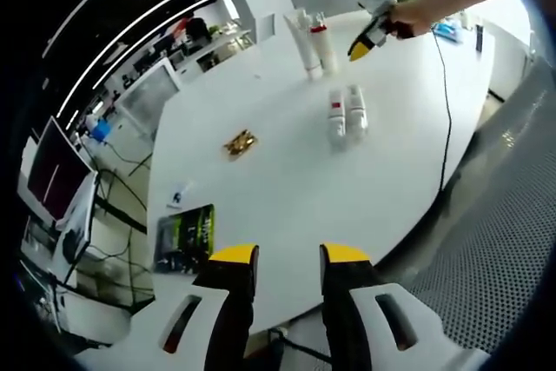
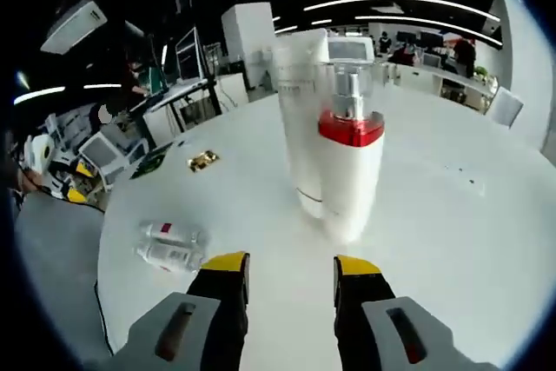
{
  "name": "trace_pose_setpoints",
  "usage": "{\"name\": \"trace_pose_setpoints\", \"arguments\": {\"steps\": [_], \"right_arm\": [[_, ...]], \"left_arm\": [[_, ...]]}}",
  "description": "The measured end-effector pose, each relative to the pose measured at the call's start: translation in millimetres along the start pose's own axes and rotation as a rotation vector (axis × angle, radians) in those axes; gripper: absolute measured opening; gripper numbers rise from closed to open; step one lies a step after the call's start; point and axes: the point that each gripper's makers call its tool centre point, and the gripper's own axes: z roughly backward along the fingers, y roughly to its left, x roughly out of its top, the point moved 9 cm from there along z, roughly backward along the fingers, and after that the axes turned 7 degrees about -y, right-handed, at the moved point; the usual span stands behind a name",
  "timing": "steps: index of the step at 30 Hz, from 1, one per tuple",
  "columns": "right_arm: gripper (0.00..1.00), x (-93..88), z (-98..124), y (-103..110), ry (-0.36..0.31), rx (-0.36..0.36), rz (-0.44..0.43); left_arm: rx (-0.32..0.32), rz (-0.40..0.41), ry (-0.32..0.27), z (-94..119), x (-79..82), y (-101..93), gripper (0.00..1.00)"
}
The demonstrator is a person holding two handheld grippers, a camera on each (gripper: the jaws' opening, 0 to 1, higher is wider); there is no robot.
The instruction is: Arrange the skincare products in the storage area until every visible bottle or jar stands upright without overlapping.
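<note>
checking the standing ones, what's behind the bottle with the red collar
Behind the red-collared bottle stands a taller white tube, close against it. The bottle covers the tube's lower right side, so whether they touch cannot be seen. Two bottles lie apart on the table.

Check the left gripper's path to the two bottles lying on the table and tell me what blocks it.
Nothing visible blocks it. Bare white table lies between the open left gripper and the two lying bottles. The gold item sits off to one side.
</note>
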Motion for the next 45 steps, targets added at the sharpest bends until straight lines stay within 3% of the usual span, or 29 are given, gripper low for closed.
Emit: {"name": "trace_pose_setpoints", "arguments": {"steps": [2,5,10,12,16,19,24,28,33,39,45], "right_arm": [[0.28,5.7,1,21,0.042,0.063,0.101],[0.28,19.1,-3,59,0.135,0.198,0.318],[0.24,27.6,-27,106,0.335,0.392,0.7],[0.25,28.2,-38,116,0.399,0.418,0.825],[0.26,30.7,-55,127,0.439,0.427,0.935],[0.25,26.6,-67,123,0.505,0.48,1.053],[0.18,30.7,-74,122,0.502,0.516,1.054],[0.15,26.7,-80,120,0.579,0.545,1.129],[0.14,21.2,-83,123,0.604,0.566,1.148],[0.15,8.0,-85,125,0.639,0.587,1.135],[0.14,9.7,-85,126,0.643,0.578,1.108]], "left_arm": [[-0.002,0.001,0.002,0,-0.2,-0.3,0.34],[-0.007,-0.003,0.004,0,-0.3,-1.1,0.34],[-0.017,-0.01,0.019,-2,-1.7,-2.4,0.34],[-0.016,-0.008,0.017,-2,-1.5,-2.2,0.34],[-0.013,-0.003,0.024,-2,-2.3,-1.7,0.34],[-0.006,0.009,0.014,0,-1.3,-0.8,0.34],[0.001,0.015,0.014,-1,-1.7,-0.1,0.34],[0.003,0.018,0.014,0,-1.6,0.1,0.34],[0.001,0.021,0.017,0,-1.7,-0.1,0.33],[0.002,0.023,0.016,0,-1.5,-0.3,0.32],[0.006,0.027,0.015,0,-1.5,0.3,0.32]]}}
